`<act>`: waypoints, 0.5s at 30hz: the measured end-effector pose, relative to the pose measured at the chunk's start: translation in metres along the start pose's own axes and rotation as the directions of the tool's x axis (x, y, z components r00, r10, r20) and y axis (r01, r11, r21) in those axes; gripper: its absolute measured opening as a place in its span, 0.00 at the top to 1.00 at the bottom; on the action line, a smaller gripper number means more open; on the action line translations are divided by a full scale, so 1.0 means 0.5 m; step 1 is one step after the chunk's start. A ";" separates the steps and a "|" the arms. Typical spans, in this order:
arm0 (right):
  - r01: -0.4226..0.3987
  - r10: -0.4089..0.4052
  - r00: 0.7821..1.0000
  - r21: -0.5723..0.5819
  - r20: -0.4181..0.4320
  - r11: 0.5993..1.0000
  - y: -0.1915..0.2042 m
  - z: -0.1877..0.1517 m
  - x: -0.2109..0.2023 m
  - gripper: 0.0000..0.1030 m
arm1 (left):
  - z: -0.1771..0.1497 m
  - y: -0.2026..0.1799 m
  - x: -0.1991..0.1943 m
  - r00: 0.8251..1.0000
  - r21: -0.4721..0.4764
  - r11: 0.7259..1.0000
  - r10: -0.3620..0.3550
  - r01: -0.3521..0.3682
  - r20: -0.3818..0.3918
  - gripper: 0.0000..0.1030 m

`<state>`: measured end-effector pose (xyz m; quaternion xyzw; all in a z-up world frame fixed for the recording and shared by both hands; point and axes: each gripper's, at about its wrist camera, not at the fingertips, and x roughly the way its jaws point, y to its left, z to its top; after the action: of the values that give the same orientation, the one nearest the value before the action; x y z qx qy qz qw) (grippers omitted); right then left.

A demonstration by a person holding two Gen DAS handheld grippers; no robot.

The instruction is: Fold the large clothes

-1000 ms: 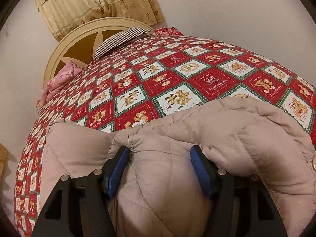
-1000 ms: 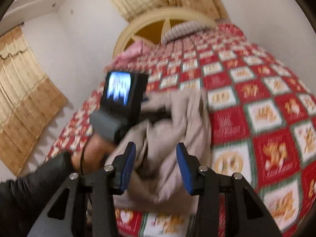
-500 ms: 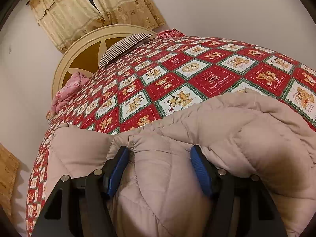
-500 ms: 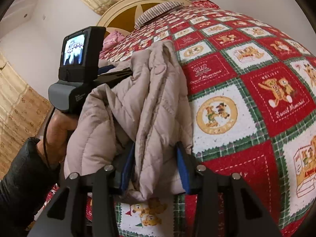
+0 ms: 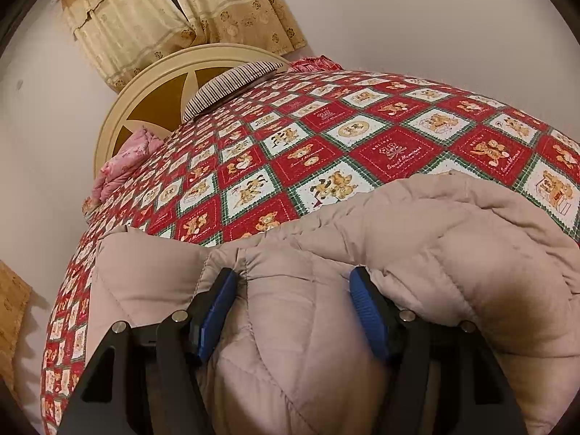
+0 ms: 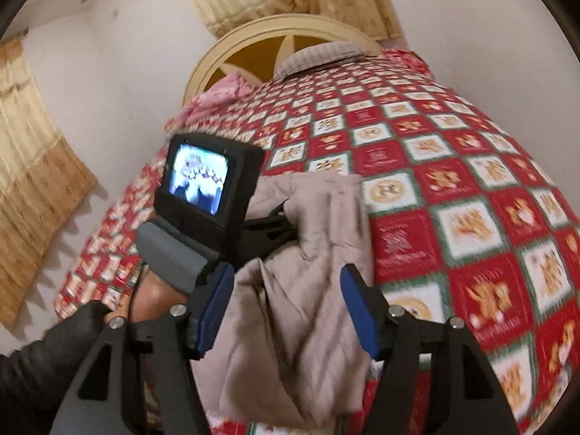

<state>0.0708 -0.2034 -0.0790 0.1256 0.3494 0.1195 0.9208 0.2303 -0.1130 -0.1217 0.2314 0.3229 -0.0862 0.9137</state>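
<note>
Left wrist view: your left gripper (image 5: pixel 293 311) is clenched on a thick bunch of the beige padded coat (image 5: pixel 417 253). Both blue fingers (image 5: pixel 217 304) press into the quilted fabric, which bulges up between them. The coat fills the lower half of the view and spreads off to the right across the bed (image 5: pixel 362 137), which has a red, green and white patchwork cover. Beyond it are a striped pillow (image 5: pixel 232 87), a round cream headboard (image 5: pixel 145 108) and pale curtains (image 5: pixel 152 18).

Right wrist view, slightly blurred: your right gripper (image 6: pixel 286 308) has just been opening, and its fingers (image 6: pixel 359 308) now stand released, apart from the cloth. The coat (image 6: pixel 308 272) lies between and beyond them in a long heap that runs away from you towards the headboard, its near end directly under the fingertips. Your left gripper (image 6: pixel 279 224) reaches into the heap's far left side; its small lit screen faces you, with your hand (image 6: pixel 156 297) and a dark sleeve (image 6: pixel 43 355) below.

The coat's long axis lines up with the right fingers, so that hand looks nearer for the next grab, probably at the loose near edge, while the left holds.
</note>
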 end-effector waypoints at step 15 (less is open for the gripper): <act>0.052 -0.052 0.999 0.053 -0.016 0.997 -0.026 -0.077 0.090 0.52 | -0.004 0.119 -0.051 0.955 -0.255 0.921 -0.286 0.295 0.073 0.36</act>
<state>0.0792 -0.1963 -0.1387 0.1399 0.3626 0.0872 0.9173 0.2276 -0.0595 -0.0849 0.0562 0.3464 -0.1813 0.9187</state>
